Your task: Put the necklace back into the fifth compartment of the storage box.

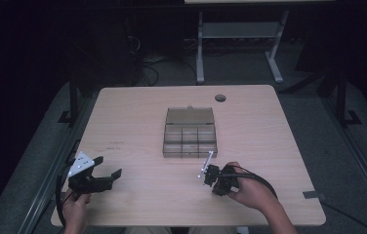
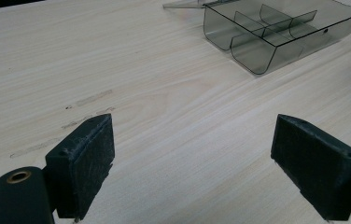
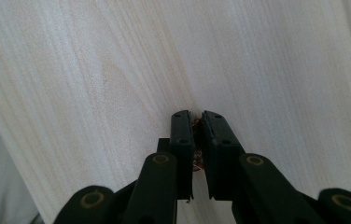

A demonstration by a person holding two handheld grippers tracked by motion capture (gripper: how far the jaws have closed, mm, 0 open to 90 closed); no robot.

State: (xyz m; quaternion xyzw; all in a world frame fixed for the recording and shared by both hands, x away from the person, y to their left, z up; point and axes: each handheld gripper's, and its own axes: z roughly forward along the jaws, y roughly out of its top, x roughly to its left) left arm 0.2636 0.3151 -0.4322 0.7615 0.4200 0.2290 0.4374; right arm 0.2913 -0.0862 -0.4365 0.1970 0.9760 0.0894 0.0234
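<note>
Pale wood grain runs across a table (image 1: 137, 195) standing in a dark room. At its near edge a person's left hand (image 1: 75, 207) holds the left gripper (image 1: 108, 169), its jaws spread wide over bare wood with nothing between them; in the left gripper view its fingers (image 2: 84, 163) frame faint scuff marks (image 2: 61, 126) on the surface. Near the front right, the right hand (image 1: 250, 190) grips the right gripper (image 3: 197, 122), its jaws nearly closed on a small reddish-brown object (image 3: 196, 122), too tiny to identify, tips pointing down at the wood. Beyond both, near the middle of the table, sits a clear smoky box (image 1: 190, 140) with dividers, its compartments apparently empty and its lid (image 1: 190, 115) lying open flat behind it. Farther back are a round hole (image 1: 220, 97) in the tabletop and a white desk frame (image 1: 240, 34).
</note>
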